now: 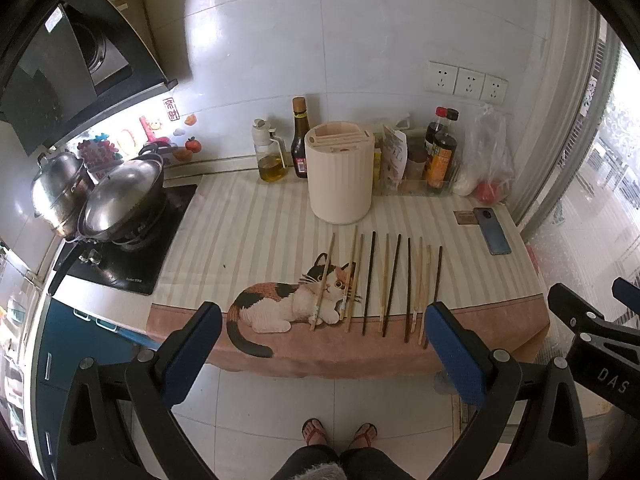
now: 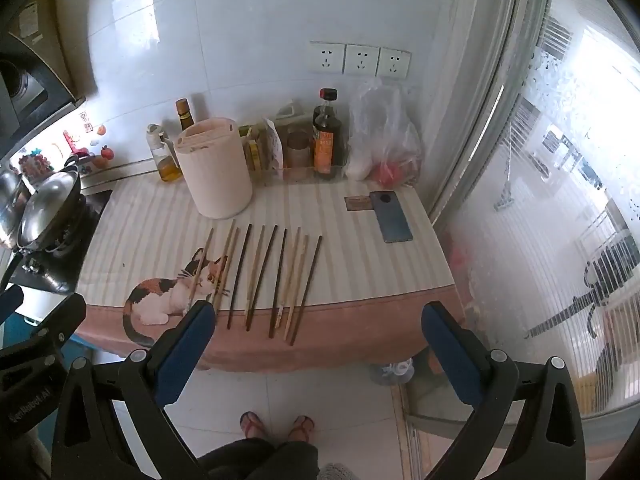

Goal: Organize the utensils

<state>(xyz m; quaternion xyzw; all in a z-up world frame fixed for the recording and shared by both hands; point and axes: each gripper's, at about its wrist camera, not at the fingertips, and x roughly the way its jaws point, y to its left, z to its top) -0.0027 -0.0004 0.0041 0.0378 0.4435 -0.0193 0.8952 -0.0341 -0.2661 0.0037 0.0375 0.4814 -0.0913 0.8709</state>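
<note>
A: Item one, chopsticks (image 1: 384,284): ten or so, light and dark mixed, laid in a row on the desk (image 1: 248,216) over the cat-print cloth (image 1: 280,308), just in front of the cream holder (image 1: 340,172).

B: Holder status?

A: Upright, slotted top, nothing in it that I can see. Phone (image 1: 492,232) lies to the right, well apart from the row.

B: Grippers?

A: I hold the left gripper (image 1: 320,344) and the right gripper (image 2: 318,342) off the desk's near edge, fingers wide on both, nothing between them.

B: Risks?

A: Sticks lie close together, some touching; I judge wide fingers could pinch two or roll a neighbour off the front edge. The cloth may bunch. The slots look narrow, so a tilted stick could miss.
</note>
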